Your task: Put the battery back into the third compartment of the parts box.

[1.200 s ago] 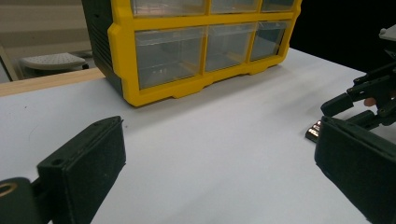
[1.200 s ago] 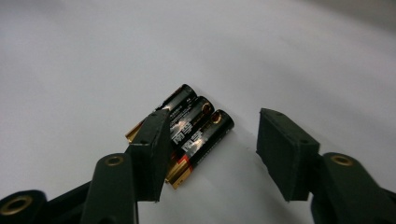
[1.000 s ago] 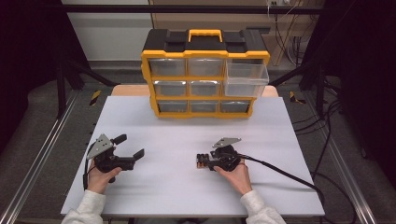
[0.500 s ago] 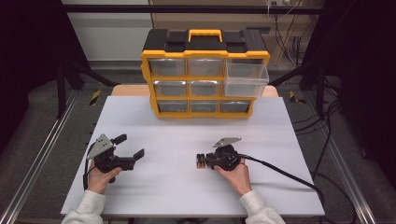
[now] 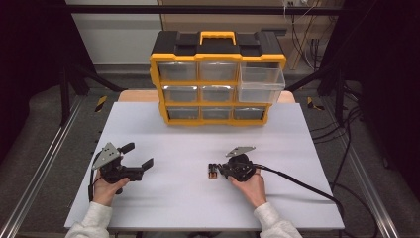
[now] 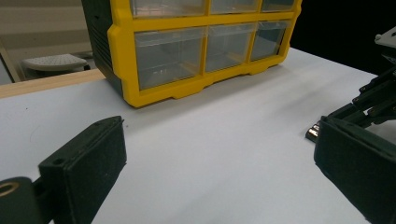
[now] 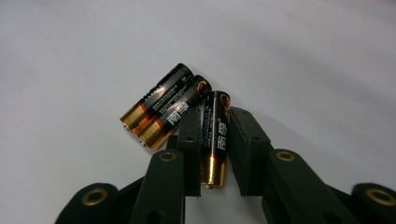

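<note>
On the white surface (image 5: 198, 208), near its front edge, three batteries are seen lying close together just left of the right gripper (image 5: 221, 171). In the right gripper view, one battery (image 7: 214, 138) is clamped lengthwise between the two black fingers (image 7: 189, 140), its gold end pointing back toward the gripper body and its dark end reaching past the fingertips. The fingers have just been closing, and their pads are now pressed against both sides of this battery. The two other batteries (image 7: 162, 112) are laid side by side and touching each other, tilted away to the left of the held one in that view; the nearer of them is seen just beside the left finger, though whether it is touched cannot be told. The right gripper is held low over the surface by the right hand (image 5: 250, 186), with its cable (image 5: 297, 181) trailed off to the right. The left gripper (image 5: 140, 157) is held well apart at the left side of the surface by the left hand (image 5: 106, 186), its fingers (image 6: 88, 168) spread wide with nothing between them. At the far edge of the surface a yellow drawer cabinet (image 5: 218, 79) is stood, its top right drawer (image 5: 261, 84) pulled out.
</note>
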Tool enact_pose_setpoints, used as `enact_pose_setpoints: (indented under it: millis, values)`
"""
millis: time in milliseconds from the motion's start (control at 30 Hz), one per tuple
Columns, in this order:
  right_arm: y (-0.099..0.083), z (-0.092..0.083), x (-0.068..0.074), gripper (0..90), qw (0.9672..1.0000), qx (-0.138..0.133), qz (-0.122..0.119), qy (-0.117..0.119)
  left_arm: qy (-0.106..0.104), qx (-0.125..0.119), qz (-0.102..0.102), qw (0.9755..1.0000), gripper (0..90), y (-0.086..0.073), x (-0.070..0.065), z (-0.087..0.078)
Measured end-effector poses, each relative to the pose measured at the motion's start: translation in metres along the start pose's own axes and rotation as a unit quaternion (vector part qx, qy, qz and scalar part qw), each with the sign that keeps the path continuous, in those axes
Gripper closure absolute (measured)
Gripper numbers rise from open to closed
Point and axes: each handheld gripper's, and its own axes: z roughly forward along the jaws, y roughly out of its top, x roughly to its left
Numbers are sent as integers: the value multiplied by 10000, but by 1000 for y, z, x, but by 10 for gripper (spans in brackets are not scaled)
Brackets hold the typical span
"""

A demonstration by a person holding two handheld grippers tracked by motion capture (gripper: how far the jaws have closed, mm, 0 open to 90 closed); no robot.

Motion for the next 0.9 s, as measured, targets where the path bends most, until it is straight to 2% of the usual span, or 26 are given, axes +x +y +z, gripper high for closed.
enact_pose_setpoints:
  millis: [400, 600, 900]
  values:
    - [2, -5, 0, 773, 10000, -51, -2, 43, 4, -16, -7, 10000, 19, 0, 0, 0]
    - [5, -17, -2, 773, 9998, -156, -78, 36, 9, -19, -2, 10000, 18, 0, -1, 0]
    - [11, -41, -4, 772, 9991, -428, -57, -5, 23, -7, 2, 10000, 16, 0, -1, 1]
